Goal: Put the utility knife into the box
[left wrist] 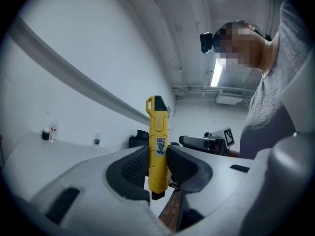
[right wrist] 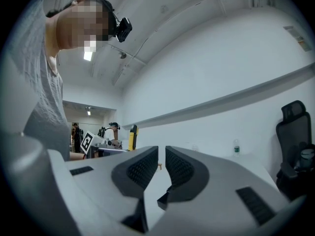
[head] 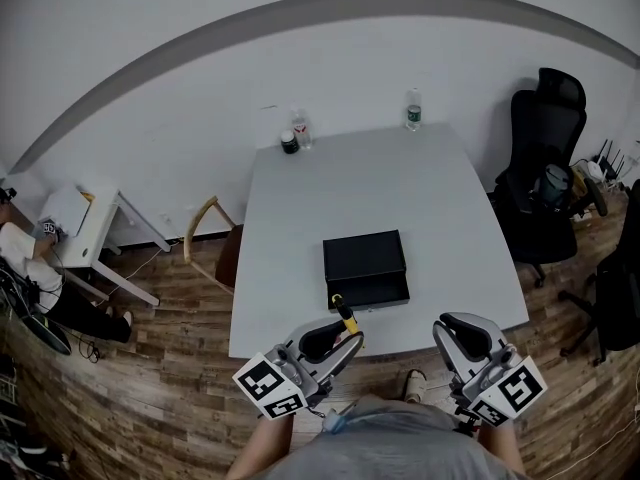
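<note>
between the left gripper's [left wrist: 157, 165] jaws the yellow knife [left wrist: 157, 139] stands upright, clamped at its middle, with its black-tipped top rising above the pads and its dark lower end poking out beneath them. in the head view this gripper sits low at the near edge of the grey table [head: 380, 183], and the knife's tip points toward the black box [head: 365, 266], close to its near rim but not inside it. the right gripper [right wrist: 161, 167] grasps nothing; its jaws stand a narrow gap apart, and it hangs off the table's near edge, to the right of the box. the box lies flat on the near half of the table. at the far edge stand a right bottle [head: 414, 110] and a left bottle [head: 300, 128], well apart, with a small dark jar [head: 289, 143] just beside the left one. an office chair [head: 545, 158] stands right of the table and a wooden chair [head: 208, 230] left of it, both on a plank floor [head: 150, 388].
</note>
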### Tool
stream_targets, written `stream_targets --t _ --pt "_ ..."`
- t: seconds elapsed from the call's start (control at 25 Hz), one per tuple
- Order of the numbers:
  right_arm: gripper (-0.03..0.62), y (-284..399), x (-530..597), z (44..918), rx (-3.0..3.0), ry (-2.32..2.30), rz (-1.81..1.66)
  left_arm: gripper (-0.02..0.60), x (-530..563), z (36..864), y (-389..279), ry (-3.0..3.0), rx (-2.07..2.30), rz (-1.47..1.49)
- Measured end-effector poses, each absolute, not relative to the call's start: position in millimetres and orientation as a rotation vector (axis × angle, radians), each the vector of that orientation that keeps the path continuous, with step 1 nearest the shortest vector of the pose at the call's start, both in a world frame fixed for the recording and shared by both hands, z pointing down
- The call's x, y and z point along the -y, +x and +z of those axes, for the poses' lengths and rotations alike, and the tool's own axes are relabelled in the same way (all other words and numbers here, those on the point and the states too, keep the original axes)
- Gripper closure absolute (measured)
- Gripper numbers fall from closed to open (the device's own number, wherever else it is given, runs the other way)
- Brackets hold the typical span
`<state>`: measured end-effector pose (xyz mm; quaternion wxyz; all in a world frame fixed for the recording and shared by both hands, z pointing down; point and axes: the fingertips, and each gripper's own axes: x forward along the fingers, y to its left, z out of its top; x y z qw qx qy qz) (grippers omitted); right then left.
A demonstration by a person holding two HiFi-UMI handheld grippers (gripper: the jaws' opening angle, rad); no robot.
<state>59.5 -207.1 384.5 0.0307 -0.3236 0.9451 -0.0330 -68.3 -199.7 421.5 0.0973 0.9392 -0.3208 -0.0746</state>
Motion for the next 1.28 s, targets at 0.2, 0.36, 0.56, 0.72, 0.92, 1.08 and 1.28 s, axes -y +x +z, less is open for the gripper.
stream_targets --t 0.2,0.36,0.56,0.72,0.92,1.08,1.28 --pt "0.562 67 216 386 -2.917 -1.002 -0.095 0.459 206 429 -61 2.809 0.934 -0.118" --pt "0.562 75 222 383 -2.904 -1.017 -0.077 0.459 211 439 -56 2.847 0.943 0.001" --pt "0.562 78 223 378 -2.903 -1.024 -0.057 0.459 224 457 -57 2.927 0.971 0.260" --pt "0.562 78 220 376 -2.900 -1.029 -0.051 0.459 231 464 -55 2.973 0.969 0.392" --pt "0.562 79 215 378 -2.897 -1.040 -0.048 0.459 235 473 -54 2.986 0.957 0.463" --pt "0.562 85 212 379 -2.887 -1.068 -0.050 0.459 239 484 -50 2.987 0.937 0.552" --pt "0.562 91 210 380 -2.874 -1.091 -0.052 0.459 250 500 -49 2.979 0.931 0.663"
